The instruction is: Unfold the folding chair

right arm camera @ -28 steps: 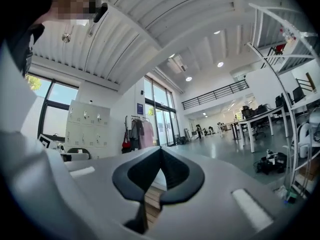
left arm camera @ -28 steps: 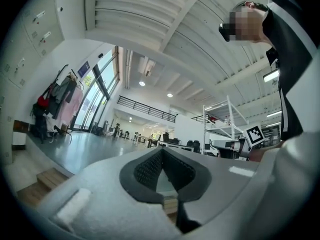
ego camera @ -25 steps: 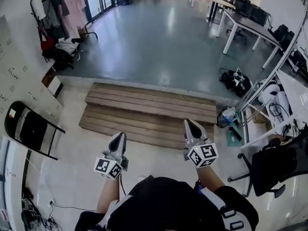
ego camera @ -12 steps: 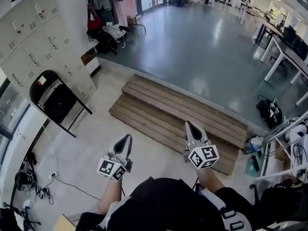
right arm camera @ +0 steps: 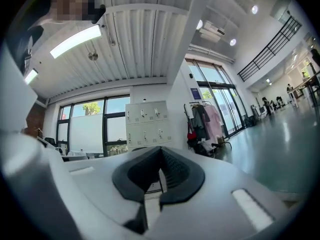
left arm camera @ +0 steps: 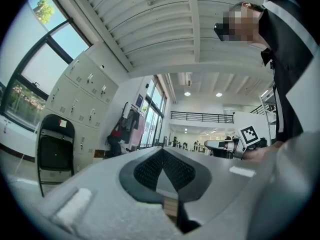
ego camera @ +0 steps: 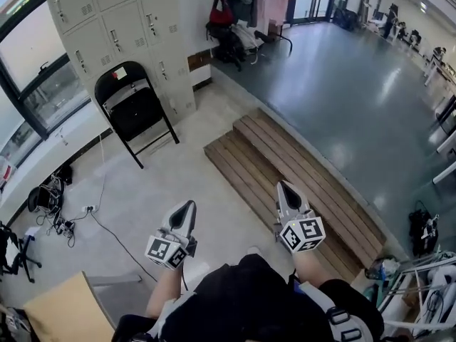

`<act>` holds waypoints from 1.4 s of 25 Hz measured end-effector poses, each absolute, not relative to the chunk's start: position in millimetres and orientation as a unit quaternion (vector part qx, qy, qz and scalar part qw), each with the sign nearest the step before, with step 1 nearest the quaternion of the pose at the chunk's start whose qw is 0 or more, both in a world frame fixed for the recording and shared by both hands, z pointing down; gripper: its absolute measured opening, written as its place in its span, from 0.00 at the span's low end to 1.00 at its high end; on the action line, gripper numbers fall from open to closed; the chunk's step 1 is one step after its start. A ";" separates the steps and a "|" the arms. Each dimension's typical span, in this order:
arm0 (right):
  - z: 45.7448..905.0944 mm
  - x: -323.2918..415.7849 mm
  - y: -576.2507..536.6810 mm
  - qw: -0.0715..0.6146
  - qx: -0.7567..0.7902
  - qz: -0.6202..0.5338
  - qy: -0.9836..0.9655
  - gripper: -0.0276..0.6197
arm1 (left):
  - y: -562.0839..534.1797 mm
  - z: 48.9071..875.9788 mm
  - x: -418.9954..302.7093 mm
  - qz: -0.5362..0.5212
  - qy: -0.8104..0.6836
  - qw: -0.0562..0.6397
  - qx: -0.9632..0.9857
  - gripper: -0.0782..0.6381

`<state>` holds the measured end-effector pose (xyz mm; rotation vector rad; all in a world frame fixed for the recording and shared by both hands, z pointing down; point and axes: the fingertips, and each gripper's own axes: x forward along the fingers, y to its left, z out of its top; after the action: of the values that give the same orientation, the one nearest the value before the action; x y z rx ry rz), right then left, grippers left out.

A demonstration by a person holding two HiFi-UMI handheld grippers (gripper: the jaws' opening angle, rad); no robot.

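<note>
A black folding chair (ego camera: 132, 111) stands folded, leaning against the beige lockers (ego camera: 121, 20) at the upper left of the head view. It also shows at the far left of the left gripper view as the chair (left arm camera: 54, 154). My left gripper (ego camera: 187, 206) and right gripper (ego camera: 283, 187) are held out in front of my body, well short of the chair, both shut with nothing between their jaws. In the right gripper view the chair is hidden behind the gripper (right arm camera: 160, 170) itself.
A low wooden step platform (ego camera: 299, 184) runs diagonally right of centre. Cables and a power strip (ego camera: 60, 223) lie on the floor at the left. A clothes rack (ego camera: 246, 6) stands beyond the lockers. A wooden board (ego camera: 60, 312) sits at the lower left.
The view has swung left: the chair and lockers moved from the left edge toward the upper centre-left, and the wooden steps slid right. Both grippers stayed shut in front of me.
</note>
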<state>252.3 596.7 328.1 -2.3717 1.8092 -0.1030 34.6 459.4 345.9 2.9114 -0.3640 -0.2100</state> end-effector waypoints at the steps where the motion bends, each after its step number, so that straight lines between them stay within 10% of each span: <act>1: 327.6 253.2 587.9 0.075 -0.784 -0.034 0.615 0.05 | 454.3 348.0 33.5 -0.074 -0.137 0.100 0.983 0.11; 35: 349.7 267.2 412.3 0.091 -0.562 -0.103 0.815 0.05 | 427.0 352.0 -19.7 -0.078 -0.474 0.079 0.873 0.11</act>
<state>267.2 412.3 349.7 -1.6717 2.4231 -0.3072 -19.7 427.0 352.0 2.6132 -1.4196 -0.2326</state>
